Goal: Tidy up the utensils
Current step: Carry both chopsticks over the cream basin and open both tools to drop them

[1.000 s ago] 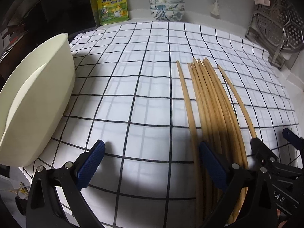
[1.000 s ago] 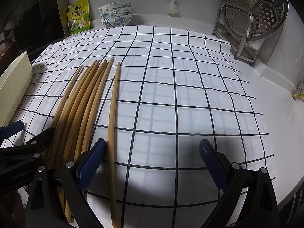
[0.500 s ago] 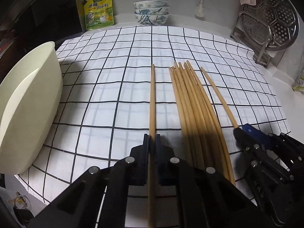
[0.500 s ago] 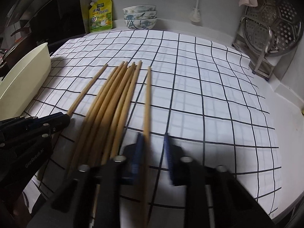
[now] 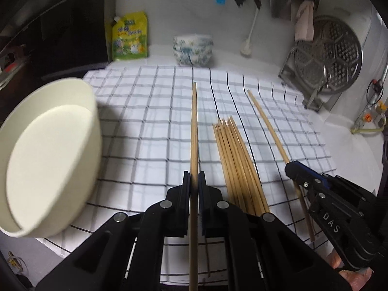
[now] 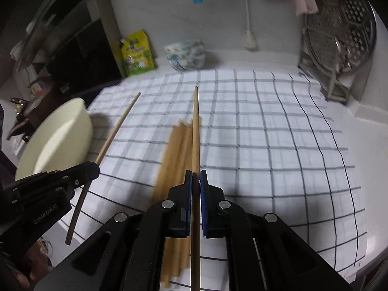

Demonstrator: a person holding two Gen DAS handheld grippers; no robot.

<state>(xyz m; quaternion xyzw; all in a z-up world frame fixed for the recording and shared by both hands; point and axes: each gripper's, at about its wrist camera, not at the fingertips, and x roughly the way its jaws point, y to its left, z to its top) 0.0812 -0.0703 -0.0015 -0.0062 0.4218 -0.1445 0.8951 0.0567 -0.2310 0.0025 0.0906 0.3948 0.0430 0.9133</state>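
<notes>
My left gripper (image 5: pixel 194 178) is shut on one wooden chopstick (image 5: pixel 194 131), lifted off the checked cloth (image 5: pixel 145 126) and pointing away from me. My right gripper (image 6: pixel 196 177) is shut on a second chopstick (image 6: pixel 196 126), also raised. Each view shows the other gripper from the side: the right one (image 5: pixel 294 168) with its chopstick (image 5: pixel 266 121), the left one (image 6: pixel 93 167) with its chopstick (image 6: pixel 116 128). Between them a bundle of several chopsticks (image 5: pixel 236 160) still lies on the cloth, blurred as the chopstick bundle (image 6: pixel 174 155) in the right wrist view.
A cream oval bin (image 5: pixel 48 152) stands at the cloth's left edge. At the back are a yellow-green pouch (image 5: pixel 129 38), stacked patterned bowls (image 5: pixel 192 49) and a steel steamer rack (image 5: pixel 327 55) on the right. A person's hand (image 5: pixel 356 277) shows at the bottom right.
Both grippers went from wide open over the cloth to shut, each on one outer chopstick. Both then rose, lifting their chopsticks off the cloth; the bundle stayed.
</notes>
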